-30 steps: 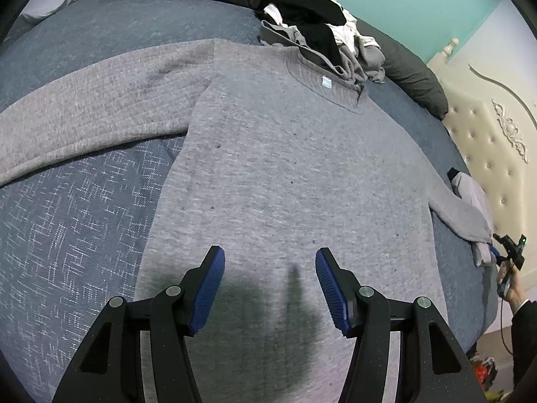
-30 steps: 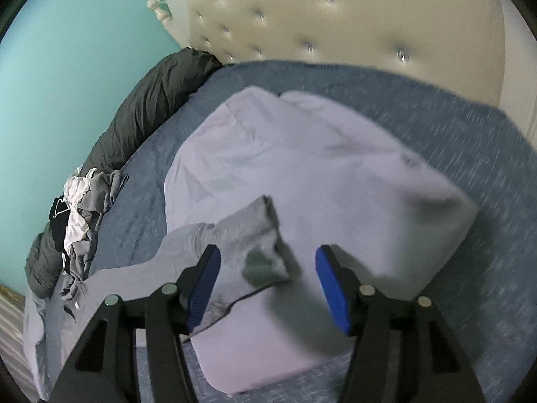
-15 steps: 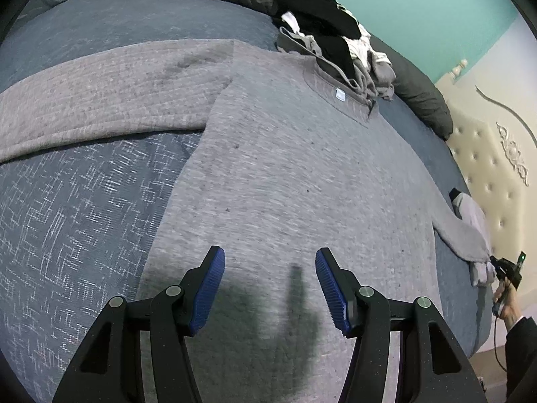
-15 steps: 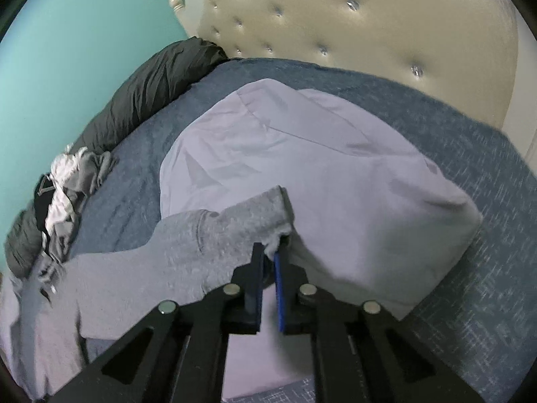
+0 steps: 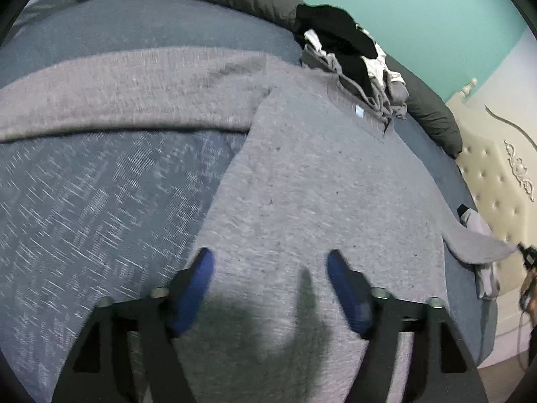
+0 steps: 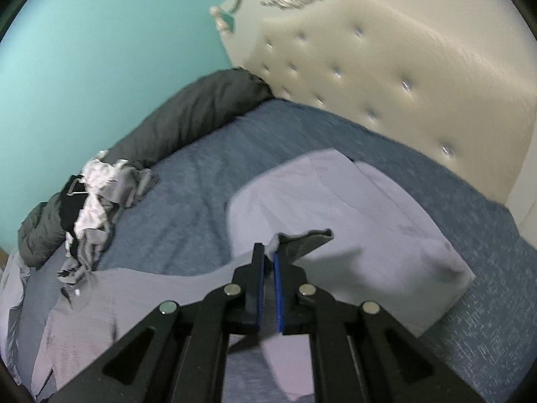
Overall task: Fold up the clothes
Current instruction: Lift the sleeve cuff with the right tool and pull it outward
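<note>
The grey knit long-sleeved sweater (image 5: 322,181) lies spread flat on my blue-grey woven bedspread (image 5: 100,194), collar toward one o'clock. My right claw (image 6: 267,255) is clenched on its sleeve cuff (image 6: 302,243), lifted above the pale lilac pillow (image 6: 352,208). My left claw (image 5: 270,268) hangs over the hem, jaws opening, nothing between them. A heap of black, white and grey clothes (image 5: 352,60) sits at twelve o'clock.

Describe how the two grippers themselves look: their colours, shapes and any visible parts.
Both are alike. The left gripper and right gripper each have two angular matte black fingers with triangular cut-outs, round silver pivot bolts, and flat blue pads on the inner faces. No cables or markings show on them.
</note>
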The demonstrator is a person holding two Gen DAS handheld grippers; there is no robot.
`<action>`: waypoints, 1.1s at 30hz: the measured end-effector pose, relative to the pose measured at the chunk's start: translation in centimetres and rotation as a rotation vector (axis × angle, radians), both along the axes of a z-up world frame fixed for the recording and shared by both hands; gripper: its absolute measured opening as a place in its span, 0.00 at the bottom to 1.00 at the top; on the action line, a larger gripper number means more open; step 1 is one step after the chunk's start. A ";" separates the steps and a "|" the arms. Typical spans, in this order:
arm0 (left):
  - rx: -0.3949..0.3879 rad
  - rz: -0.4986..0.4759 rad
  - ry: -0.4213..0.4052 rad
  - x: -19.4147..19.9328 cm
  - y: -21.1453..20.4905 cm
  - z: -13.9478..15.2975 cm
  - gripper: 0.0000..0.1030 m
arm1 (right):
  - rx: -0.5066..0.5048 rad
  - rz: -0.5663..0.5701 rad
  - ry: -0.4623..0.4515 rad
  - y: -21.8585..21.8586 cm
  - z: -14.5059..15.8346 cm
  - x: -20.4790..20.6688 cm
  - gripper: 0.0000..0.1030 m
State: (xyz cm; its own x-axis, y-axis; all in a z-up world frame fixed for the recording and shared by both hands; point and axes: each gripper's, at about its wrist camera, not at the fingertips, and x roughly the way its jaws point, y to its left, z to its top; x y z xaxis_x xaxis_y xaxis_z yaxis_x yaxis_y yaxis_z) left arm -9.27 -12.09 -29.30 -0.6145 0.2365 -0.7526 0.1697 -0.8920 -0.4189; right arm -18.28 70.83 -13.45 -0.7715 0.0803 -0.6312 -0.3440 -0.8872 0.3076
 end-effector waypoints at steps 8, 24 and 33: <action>-0.004 0.010 0.040 1.0 -1.3 1.3 0.82 | 0.002 0.158 0.099 -9.2 7.1 -2.2 0.05; -0.022 0.010 0.061 3.7 -3.8 1.8 0.82 | -0.103 0.569 0.238 -34.0 14.9 -5.0 0.05; -0.018 0.030 0.089 4.6 -5.2 2.3 0.82 | -0.150 0.830 0.214 -48.5 13.7 -3.7 0.05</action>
